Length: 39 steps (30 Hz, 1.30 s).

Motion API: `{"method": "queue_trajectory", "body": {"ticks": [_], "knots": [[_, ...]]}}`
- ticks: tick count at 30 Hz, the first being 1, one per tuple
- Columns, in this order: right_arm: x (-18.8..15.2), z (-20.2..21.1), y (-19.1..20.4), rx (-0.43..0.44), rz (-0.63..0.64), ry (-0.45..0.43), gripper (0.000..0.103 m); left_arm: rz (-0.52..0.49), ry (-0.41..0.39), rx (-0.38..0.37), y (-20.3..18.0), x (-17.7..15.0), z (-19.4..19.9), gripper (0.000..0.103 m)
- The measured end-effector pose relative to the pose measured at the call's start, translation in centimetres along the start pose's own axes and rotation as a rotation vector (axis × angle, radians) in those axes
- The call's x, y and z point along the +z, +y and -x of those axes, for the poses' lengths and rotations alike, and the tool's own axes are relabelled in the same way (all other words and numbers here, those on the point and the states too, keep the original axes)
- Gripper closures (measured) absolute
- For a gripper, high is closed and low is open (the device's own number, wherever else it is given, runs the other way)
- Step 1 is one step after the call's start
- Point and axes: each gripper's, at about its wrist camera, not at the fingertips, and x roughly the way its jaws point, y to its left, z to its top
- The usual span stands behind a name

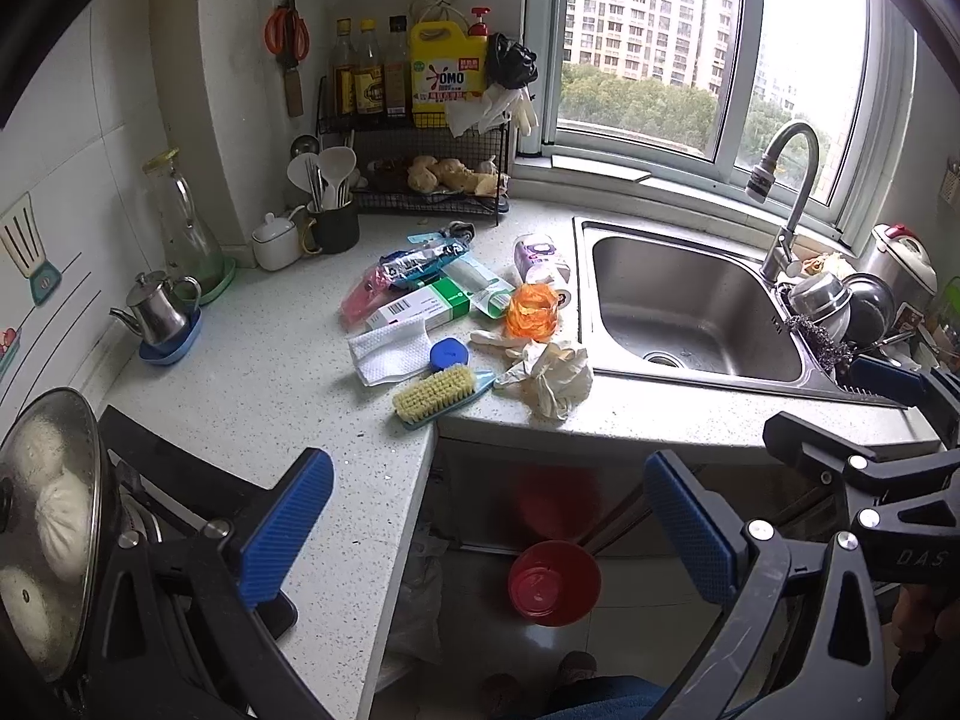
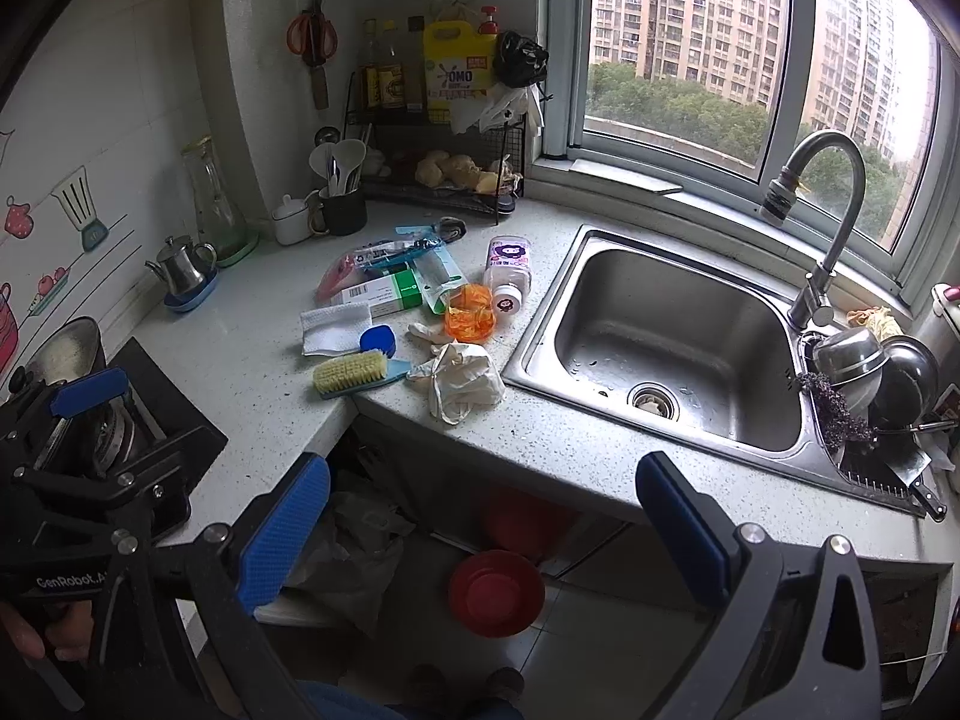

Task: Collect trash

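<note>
Litter lies on the speckled counter [image 1: 288, 372] left of the sink: a crumpled white glove [image 1: 552, 378] [image 2: 462, 381], an orange plastic wrapper [image 1: 531, 312] [image 2: 471, 312], a green-and-white box [image 1: 420, 306] [image 2: 384, 294], a white wipe [image 1: 390, 351] and blue and pink packets [image 1: 414, 261]. A white bottle [image 2: 509, 270] lies on its side. My left gripper [image 1: 489, 525] hangs open and empty in front of the counter corner. The right gripper [image 2: 483, 531] is open too, off the counter edge, holding nothing. A red bowl [image 1: 552, 582] [image 2: 495, 591] sits on the floor below.
A scrub brush [image 1: 441, 393] and blue lid [image 1: 449, 354] lie among the litter. Steel sink [image 2: 678, 348] with faucet [image 2: 822, 228]; stacked dishes [image 2: 870, 372] at right. A stove with a lidded pot [image 1: 48, 528] stands at left. A wire rack [image 1: 420, 168] stands in the back corner, and a plastic bag [image 2: 354, 546] lies under the counter.
</note>
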Motion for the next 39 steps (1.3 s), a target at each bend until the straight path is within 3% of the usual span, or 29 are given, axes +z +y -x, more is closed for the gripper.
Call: {"method": "queue_trajectory", "body": {"ticks": [5, 8, 14, 18, 23, 26, 30, 39], "knots": [[0.8, -0.6, -1.7, 0.039, 0.008, 0.010, 0.000, -0.005, 0.005, 0.001, -1.0, 1.1, -0.6, 0.000], [1.4, -0.9, -2.7, 0.064, 0.020, 0.014, 0.000, -0.019, -0.013, 0.039, -1.8, 1.9, -0.8, 0.000], [3.1, -1.8, -3.8, 0.069, 0.043, 0.012, 0.000, -0.034, 0.030, 0.083, -2.3, 3.9, -2.1, 0.000], [4.6, -2.6, -4.6, 0.061, 0.059, -0.029, 0.000, -0.028, 0.067, 0.050, -1.5, 5.7, -3.6, 0.000], [7.2, -5.5, -4.8, 0.055, 0.062, -0.032, 0.000, -0.084, 0.083, 0.075, -0.2, 8.5, -6.6, 0.000], [8.9, -8.2, -4.2, 0.049, 0.071, -0.006, 0.000, -0.085, 0.098, 0.047, 1.5, 10.6, -9.2, 0.000], [11.3, -12.1, -3.6, 0.121, 0.042, 0.093, 0.000, -0.086, 0.124, 0.033, 4.1, 13.4, -13.1, 0.000], [16.4, -21.0, -3.6, 0.050, 0.020, 0.212, 0.000, -0.119, 0.208, -0.015, 8.9, 17.5, -21.7, 0.000]]}}
